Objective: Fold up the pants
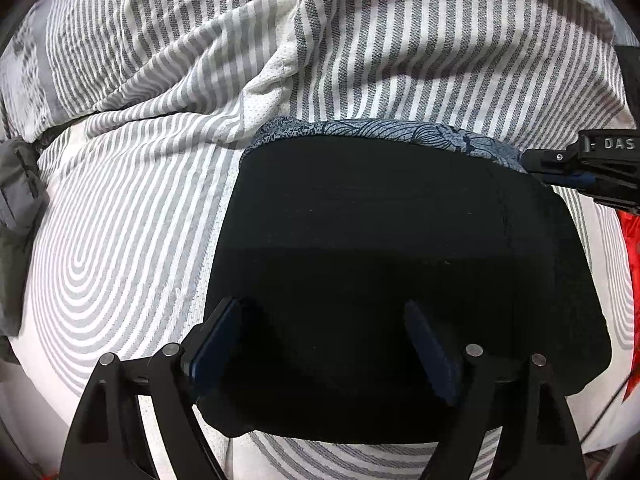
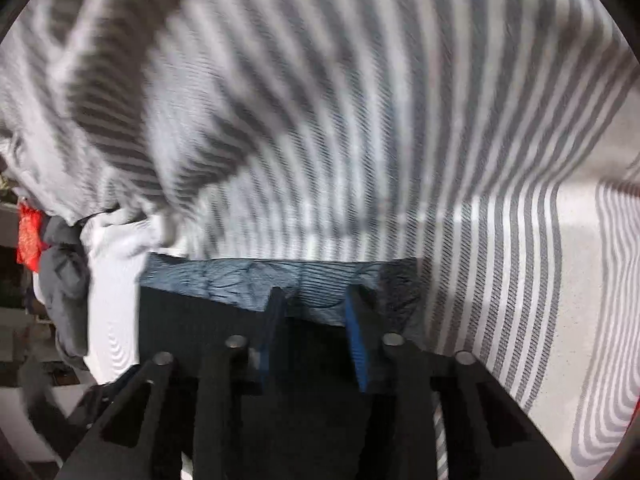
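"DAS" legible on right tool [image 1: 536, 168], clamped on pants [image 1: 400, 280] far corner; left tool [image 1: 324, 344] apart above pants.

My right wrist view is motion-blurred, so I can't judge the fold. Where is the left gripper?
Observer: The left gripper is open, pointing down at the near half of the black pants.
Operator: How do the pants lie?
Observer: As a flat, smooth rectangle on the striped bedding.
Operator: And the right gripper?
Observer: The right gripper has its tip at the pants' far right corner.
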